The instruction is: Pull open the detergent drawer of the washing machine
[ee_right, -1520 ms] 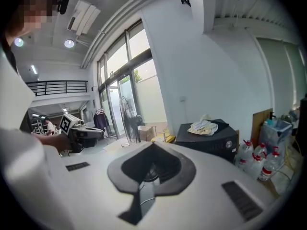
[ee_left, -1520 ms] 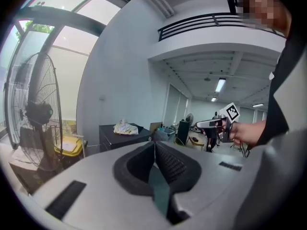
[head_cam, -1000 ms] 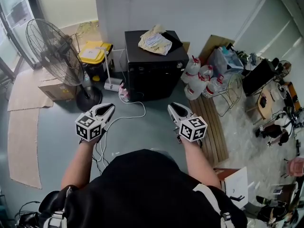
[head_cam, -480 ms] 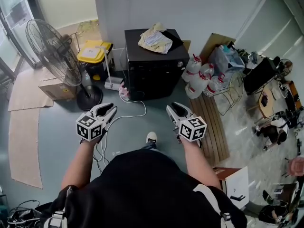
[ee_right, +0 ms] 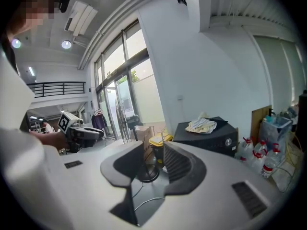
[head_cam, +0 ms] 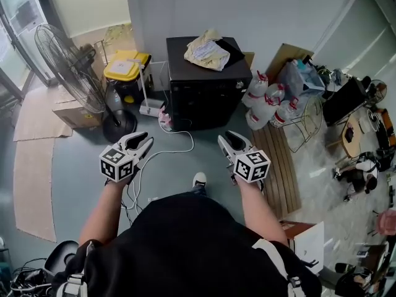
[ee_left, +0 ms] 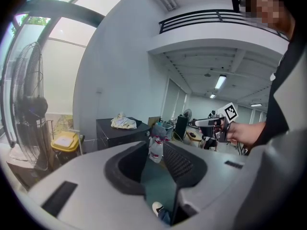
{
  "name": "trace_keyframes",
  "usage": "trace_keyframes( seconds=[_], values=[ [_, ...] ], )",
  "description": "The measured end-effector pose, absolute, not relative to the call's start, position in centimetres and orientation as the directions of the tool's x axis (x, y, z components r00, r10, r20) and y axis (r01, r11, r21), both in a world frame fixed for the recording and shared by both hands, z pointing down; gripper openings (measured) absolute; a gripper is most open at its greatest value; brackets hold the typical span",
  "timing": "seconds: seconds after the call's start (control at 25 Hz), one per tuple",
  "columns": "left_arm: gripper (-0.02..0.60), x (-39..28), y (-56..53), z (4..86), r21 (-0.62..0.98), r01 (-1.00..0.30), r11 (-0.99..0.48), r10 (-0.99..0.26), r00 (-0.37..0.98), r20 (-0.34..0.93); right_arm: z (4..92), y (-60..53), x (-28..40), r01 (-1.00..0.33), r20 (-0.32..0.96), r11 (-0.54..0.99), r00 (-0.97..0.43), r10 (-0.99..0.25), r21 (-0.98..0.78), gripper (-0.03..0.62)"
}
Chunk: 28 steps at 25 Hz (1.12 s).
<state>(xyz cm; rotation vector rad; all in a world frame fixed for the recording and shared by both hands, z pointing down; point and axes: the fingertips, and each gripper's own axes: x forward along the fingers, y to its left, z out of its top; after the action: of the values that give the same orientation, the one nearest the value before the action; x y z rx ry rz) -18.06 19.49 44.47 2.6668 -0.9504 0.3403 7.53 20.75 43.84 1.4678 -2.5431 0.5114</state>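
Note:
The black washing machine (head_cam: 207, 98) stands against the white wall, and a crumpled yellowish cloth (head_cam: 209, 49) lies on its top. I cannot make out its detergent drawer from here. My left gripper (head_cam: 145, 142) and right gripper (head_cam: 228, 140) hover over the grey floor, well short of the machine's front. The jaws of both have just been opening and stand open with nothing between them. The left gripper view looks past its jaws (ee_left: 154, 152) at the machine (ee_left: 120, 133). In the right gripper view, the machine (ee_right: 211, 133) lies right of the jaws (ee_right: 153, 155).
A pedestal fan (head_cam: 68, 60) and a yellow-lidded bin (head_cam: 127, 67) stand left of the machine. A white cable (head_cam: 167, 153) runs across the floor from a power strip (head_cam: 150, 109). Water bottles (head_cam: 269, 104) and a wooden pallet (head_cam: 281, 166) are on the right. My shoe (head_cam: 198, 179) shows below.
Both grippers' jaws have spread wider. The person has stepped toward the machine, and a shoe now shows between the arms. The grippers have sunk slightly.

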Motion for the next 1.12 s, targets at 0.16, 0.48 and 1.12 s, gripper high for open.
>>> trace_keyframes(
  seconds=[0.16, 0.48, 1.12],
  values=[
    [0.119, -17.6, 18.5, 45.3, 0.195, -0.649, -0.735, -0.575, 0.750, 0.328, 44.6, 19.4, 7.9, -0.859, 0.310, 0.463, -0.511, -0.802, -0.217, 0.133],
    [0.123, -16.9, 15.9, 45.9, 0.205, -0.661, -0.721, -0.579, 0.739, 0.345, 45.4, 16.4, 8.8, -0.853, 0.328, 0.469, -0.521, -0.788, -0.228, 0.137],
    [0.130, -14.8, 9.5, 47.6, 0.227, -0.680, -0.697, -0.582, 0.722, 0.375, 47.1, 8.8, 10.4, -0.835, 0.359, 0.494, -0.551, -0.753, -0.244, 0.138]
  ],
)
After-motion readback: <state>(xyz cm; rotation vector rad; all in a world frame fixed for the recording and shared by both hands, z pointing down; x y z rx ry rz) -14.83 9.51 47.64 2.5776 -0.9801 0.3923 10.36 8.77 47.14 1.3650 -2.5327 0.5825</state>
